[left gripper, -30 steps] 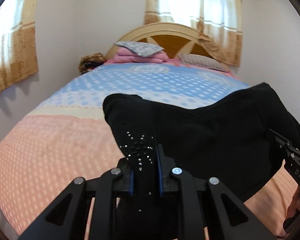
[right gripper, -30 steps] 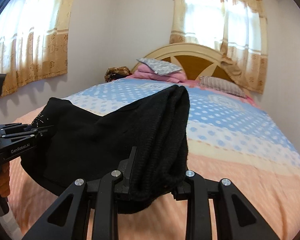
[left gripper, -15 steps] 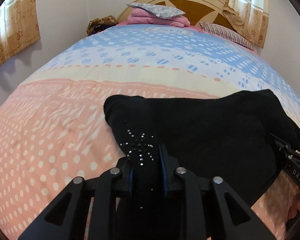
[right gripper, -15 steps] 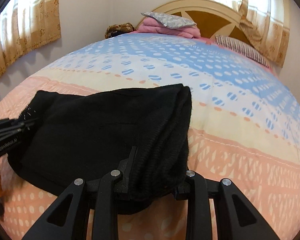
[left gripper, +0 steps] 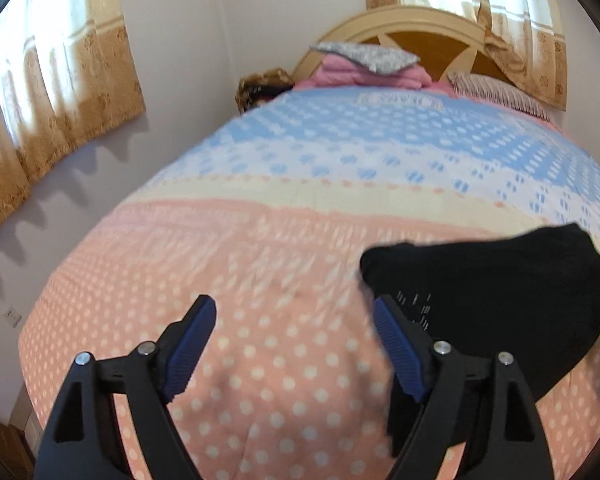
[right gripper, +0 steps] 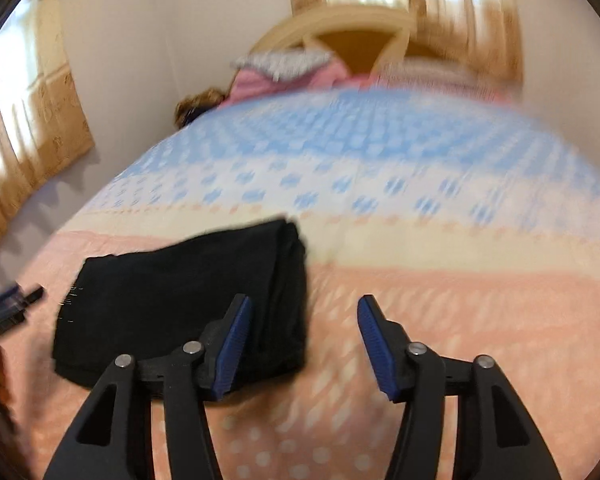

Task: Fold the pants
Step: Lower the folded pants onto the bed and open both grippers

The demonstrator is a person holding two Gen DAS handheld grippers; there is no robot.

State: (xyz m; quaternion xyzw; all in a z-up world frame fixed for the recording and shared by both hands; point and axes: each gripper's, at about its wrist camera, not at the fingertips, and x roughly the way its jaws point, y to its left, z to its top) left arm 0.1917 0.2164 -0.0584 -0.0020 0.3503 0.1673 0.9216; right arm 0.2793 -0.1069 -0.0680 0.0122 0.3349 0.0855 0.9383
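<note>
The black pants (left gripper: 496, 296) lie folded in a flat bundle on the pink part of the bedspread, with small rhinestones near their left edge. In the left wrist view they are at the right. My left gripper (left gripper: 296, 344) is open and empty, to the left of the pants, its right finger next to their edge. In the right wrist view the pants (right gripper: 188, 296) lie at the left. My right gripper (right gripper: 304, 344) is open and empty, beside their right edge. The left gripper shows blurred at the far left (right gripper: 8, 308).
The bed (left gripper: 300, 184) has a pink, cream and blue dotted spread. Pink bedding with a grey pillow (left gripper: 364, 60) and a striped pillow (left gripper: 500, 92) lie by the wooden headboard. Curtained windows stand on the left wall and behind the headboard. A wall runs along the bed's left side.
Both grippers have opened and let go of the pants, which now lie on the bed. The left gripper has moved left and the right gripper right, off the bundle.
</note>
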